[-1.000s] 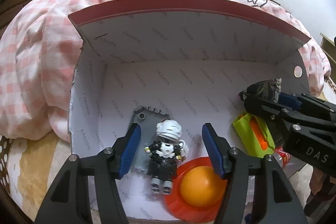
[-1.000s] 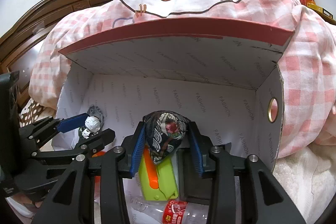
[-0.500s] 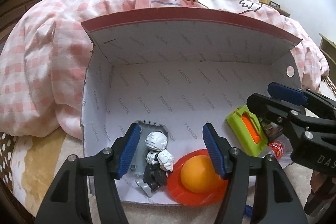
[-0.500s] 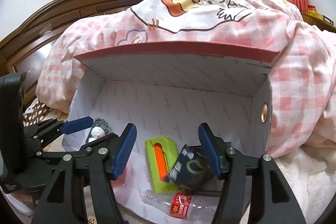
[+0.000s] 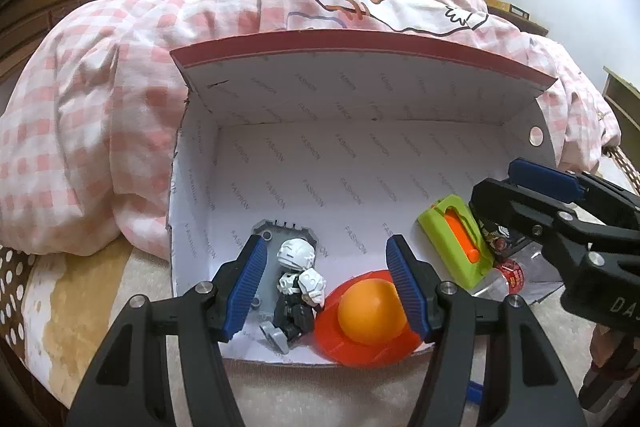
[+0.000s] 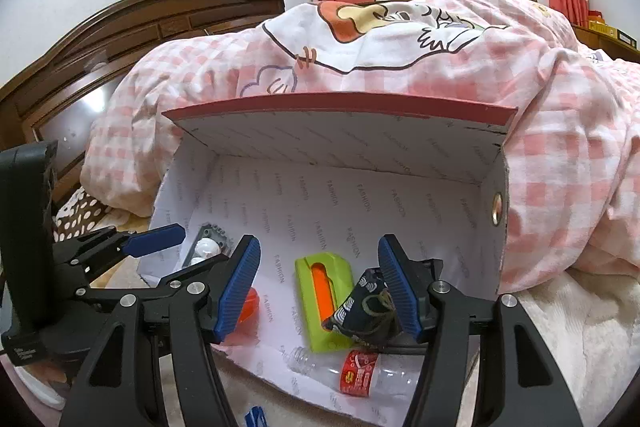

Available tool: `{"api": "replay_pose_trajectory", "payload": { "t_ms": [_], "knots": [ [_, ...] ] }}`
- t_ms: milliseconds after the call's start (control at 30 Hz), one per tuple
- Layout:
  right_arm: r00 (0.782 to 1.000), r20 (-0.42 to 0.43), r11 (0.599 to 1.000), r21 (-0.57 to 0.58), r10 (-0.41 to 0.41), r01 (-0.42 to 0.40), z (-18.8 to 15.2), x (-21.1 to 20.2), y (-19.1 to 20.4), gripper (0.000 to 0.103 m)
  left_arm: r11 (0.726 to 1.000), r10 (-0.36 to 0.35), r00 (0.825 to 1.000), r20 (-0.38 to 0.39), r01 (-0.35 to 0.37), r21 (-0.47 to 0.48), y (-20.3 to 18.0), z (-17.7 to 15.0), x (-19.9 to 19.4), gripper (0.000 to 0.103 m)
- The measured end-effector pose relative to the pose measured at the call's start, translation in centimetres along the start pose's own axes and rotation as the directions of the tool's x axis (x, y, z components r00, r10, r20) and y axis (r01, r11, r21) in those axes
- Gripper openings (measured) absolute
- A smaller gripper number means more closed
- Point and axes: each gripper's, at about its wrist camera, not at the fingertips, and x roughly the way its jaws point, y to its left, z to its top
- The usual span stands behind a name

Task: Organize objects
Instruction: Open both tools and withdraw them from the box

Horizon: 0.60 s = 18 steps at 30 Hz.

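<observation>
On the bed, propped against the pink checked quilt (image 6: 560, 131), a cardboard box (image 5: 360, 163) lies on its side with its mouth toward both grippers. Inside it sit a white-helmeted robot figure (image 5: 298, 279) on a grey base, an orange ball in a red dish (image 5: 370, 319), a green and orange toy (image 6: 324, 299), a dark patterned pouch (image 6: 366, 307) and a clear plastic bottle (image 6: 360, 367) with a red label.

Both tools hang just outside the opening. The left gripper (image 5: 326, 287) has its jaws apart with nothing in them; the right gripper (image 6: 320, 283) is likewise spread and empty.

What worries me is the front edge. The bottle and the dish both lie right at the lip (the bottle looks as if it pokes past it), so a nudge from a passing finger could roll them out onto the blanket. The pouch leans on the green toy and could slump. And the box itself only rests on soft bedding, so a push might tip it.
</observation>
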Motion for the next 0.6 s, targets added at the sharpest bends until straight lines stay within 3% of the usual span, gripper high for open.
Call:
{"api": "replay_pose_trajectory", "payload": {
  "t_ms": [600],
  "knots": [
    [1.0,-0.013,0.999,0.039,0.026,-0.026,-3.4,-5.0,0.7,0.063,0.999,-0.046,0.999,-0.004,0.046,0.002,-0.7,-3.0,-4.8,0.063]
  ]
}}
